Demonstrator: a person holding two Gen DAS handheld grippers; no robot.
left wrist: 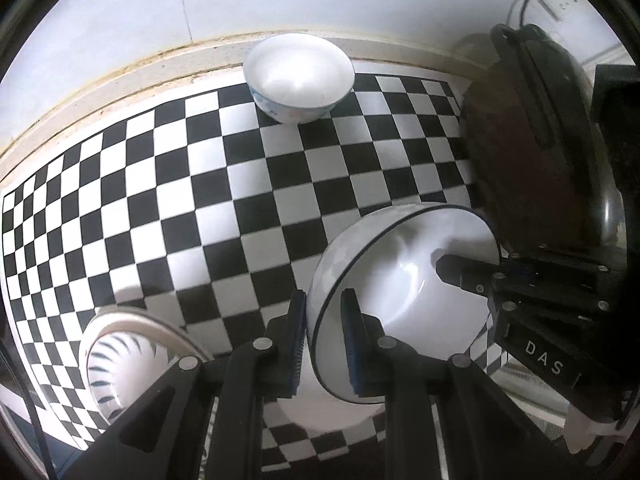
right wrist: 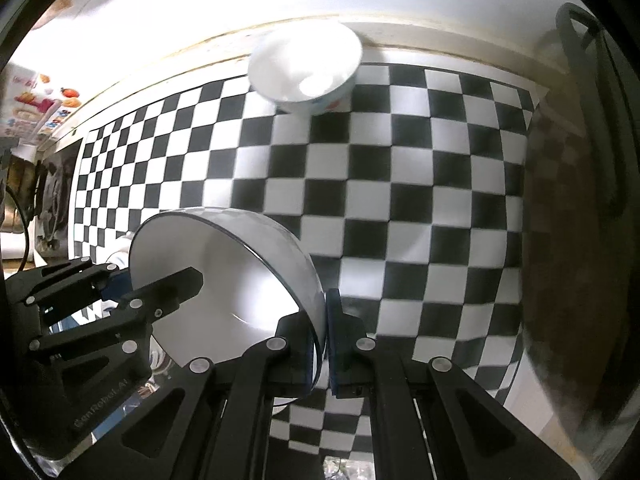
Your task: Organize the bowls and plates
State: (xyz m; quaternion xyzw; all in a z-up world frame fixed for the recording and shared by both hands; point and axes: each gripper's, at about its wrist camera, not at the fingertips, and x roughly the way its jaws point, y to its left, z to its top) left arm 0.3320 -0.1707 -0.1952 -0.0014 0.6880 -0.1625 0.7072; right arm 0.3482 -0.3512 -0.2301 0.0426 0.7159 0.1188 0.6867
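Both tools – left tool [left wrist: 322, 344], right tool [right wrist: 320, 344] – clenched on one dark-rimmed bowl [left wrist: 400, 280], mid-task; floral bowl [left wrist: 298, 76] at twelve o'clock, striped bowl [left wrist: 120, 364] at seven, unsorted.

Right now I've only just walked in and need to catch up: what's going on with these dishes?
A person is holding one white bowl with a dark rim between two handheld grippers. The left gripper is shut on one side of its rim and the right gripper on the opposite side, above a checkered mat. A second white bowl sits on the mat by the wall, and a striped bowl near the front.
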